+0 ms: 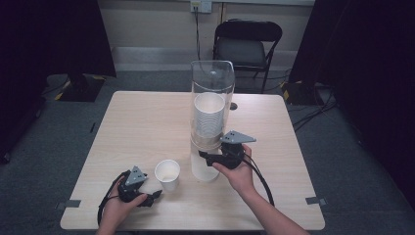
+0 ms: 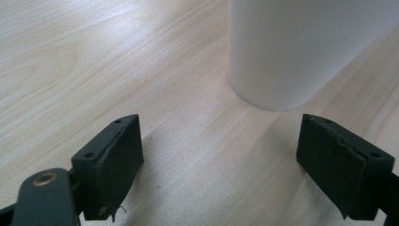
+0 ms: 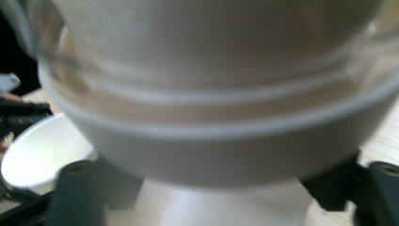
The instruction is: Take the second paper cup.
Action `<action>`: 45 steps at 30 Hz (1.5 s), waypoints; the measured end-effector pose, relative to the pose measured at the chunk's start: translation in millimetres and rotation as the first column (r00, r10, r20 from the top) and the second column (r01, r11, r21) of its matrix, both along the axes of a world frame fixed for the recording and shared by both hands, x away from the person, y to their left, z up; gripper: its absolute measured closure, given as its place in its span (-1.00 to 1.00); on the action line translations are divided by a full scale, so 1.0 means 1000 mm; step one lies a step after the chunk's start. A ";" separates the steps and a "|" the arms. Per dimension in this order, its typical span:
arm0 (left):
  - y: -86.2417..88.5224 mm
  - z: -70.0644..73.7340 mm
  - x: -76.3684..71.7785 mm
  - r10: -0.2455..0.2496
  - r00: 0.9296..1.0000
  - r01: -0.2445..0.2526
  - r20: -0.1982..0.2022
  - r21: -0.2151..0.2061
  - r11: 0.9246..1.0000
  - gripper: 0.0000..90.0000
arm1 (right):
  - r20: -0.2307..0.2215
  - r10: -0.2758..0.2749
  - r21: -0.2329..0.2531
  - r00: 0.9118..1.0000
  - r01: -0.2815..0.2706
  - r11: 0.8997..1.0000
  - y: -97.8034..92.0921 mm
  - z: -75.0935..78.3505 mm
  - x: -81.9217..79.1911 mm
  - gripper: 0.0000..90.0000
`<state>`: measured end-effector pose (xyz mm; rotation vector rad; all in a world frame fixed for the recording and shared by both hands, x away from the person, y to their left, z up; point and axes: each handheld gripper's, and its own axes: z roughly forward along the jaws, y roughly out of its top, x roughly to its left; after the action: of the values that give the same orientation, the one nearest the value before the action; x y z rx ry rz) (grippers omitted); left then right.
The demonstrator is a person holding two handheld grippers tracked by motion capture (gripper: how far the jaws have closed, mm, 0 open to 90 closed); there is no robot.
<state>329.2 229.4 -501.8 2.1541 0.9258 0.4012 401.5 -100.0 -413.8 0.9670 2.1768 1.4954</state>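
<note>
Our right hand-held gripper straddles the cup under the dispenser, grip unclear. Our left hand-held gripper rests wide open on the desk, holding nothing, beside another cup.

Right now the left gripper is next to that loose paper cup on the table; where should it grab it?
Grip the paper cup across its side wall, about mid-height, coming in level from the near-left, where the left gripper waits with jaws open. The cup stands upright, mouth up, tapering downward, so a low sideways pinch suits it. Squeeze lightly; thin paper probably dents.
</note>
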 end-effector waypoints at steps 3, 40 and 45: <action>0.000 0.000 0.000 0.000 1.000 0.000 0.000 0.000 1.000 -0.68 | 0.019 -0.005 0.010 1.000 0.005 1.000 0.003 -0.001 0.001 -0.29; 0.000 0.000 -0.001 -0.005 1.000 0.005 0.000 0.002 1.000 -0.68 | -0.090 -0.003 -0.112 0.996 -0.007 0.994 -0.005 -0.081 -0.011 -0.19; -0.001 0.000 -0.001 -0.006 1.000 0.006 -0.003 -0.003 1.000 -0.70 | -0.093 0.050 -0.143 0.994 -0.064 0.988 -0.009 -0.065 -0.009 -0.20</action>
<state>328.3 228.6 -502.1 2.1548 0.9215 0.3936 392.2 -109.3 -479.0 0.9463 2.3585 1.3184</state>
